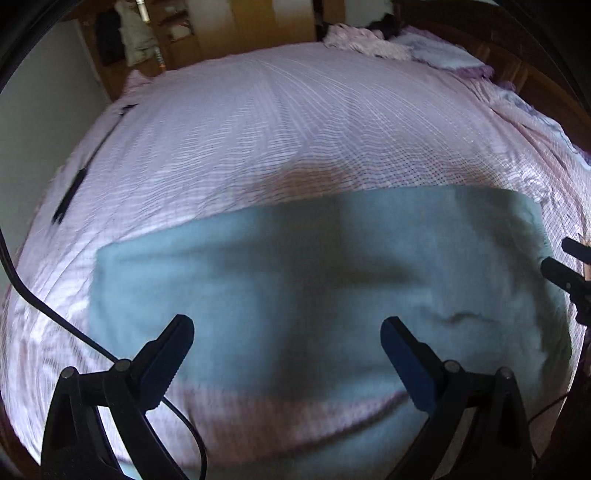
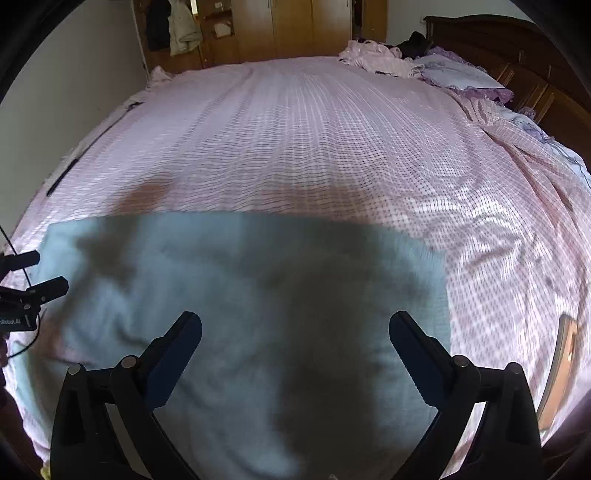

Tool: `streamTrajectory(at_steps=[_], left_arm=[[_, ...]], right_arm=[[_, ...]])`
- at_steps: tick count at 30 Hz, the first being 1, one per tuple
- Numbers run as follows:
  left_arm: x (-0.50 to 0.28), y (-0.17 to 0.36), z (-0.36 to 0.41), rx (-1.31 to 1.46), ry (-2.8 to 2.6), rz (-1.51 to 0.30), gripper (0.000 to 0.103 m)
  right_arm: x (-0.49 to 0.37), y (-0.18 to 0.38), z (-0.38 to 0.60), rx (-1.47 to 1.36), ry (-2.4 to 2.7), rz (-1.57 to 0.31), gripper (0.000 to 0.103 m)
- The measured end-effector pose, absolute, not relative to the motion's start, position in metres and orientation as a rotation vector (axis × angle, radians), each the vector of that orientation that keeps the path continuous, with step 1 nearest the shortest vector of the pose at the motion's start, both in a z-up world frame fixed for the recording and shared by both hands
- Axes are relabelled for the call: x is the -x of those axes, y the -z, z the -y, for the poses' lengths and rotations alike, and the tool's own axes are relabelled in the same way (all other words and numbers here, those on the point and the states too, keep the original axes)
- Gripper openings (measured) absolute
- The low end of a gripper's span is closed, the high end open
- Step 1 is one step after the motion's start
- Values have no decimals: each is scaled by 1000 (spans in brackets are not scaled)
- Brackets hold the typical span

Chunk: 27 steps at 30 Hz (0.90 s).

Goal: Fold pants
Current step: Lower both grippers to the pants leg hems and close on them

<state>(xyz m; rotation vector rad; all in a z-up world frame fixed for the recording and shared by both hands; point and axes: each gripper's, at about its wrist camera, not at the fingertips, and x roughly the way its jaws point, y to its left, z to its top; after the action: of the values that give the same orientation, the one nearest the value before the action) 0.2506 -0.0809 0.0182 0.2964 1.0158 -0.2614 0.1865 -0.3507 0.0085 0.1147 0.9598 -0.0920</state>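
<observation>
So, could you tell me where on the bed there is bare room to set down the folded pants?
The widest free patch is the checked sheet beyond the pants, up to the crumpled clothes and pillow. A wrinkled strip right of the pants is bare too. The near edge is crowded: the pants, the left gripper and right gripper.

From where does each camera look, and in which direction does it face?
Left wrist: sits on the left gripper, faces down over the light blue pants on the bed; its own open fingers show, and the right gripper at the right edge.
Right wrist: sits on the right gripper, same direction; open fingers show, left gripper at the left edge.
Shared: pants, bed, wardrobe.
</observation>
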Motion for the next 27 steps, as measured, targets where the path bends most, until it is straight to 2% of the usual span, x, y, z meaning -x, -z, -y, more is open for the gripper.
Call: streamTrajectory(at_steps=[11,17,27], left_arm=[[-343,27,121,-402,304,-1110,103],[-370,53,126,-448,362,-1135,103],[-390,78,115,-425,510,-1158,103]], right_arm=[[-257,28,382,-107,25,-1062,98],[-281,55,383,-56,-13,-1127,99],[-286,66,383,-27,-59,-1153,99]])
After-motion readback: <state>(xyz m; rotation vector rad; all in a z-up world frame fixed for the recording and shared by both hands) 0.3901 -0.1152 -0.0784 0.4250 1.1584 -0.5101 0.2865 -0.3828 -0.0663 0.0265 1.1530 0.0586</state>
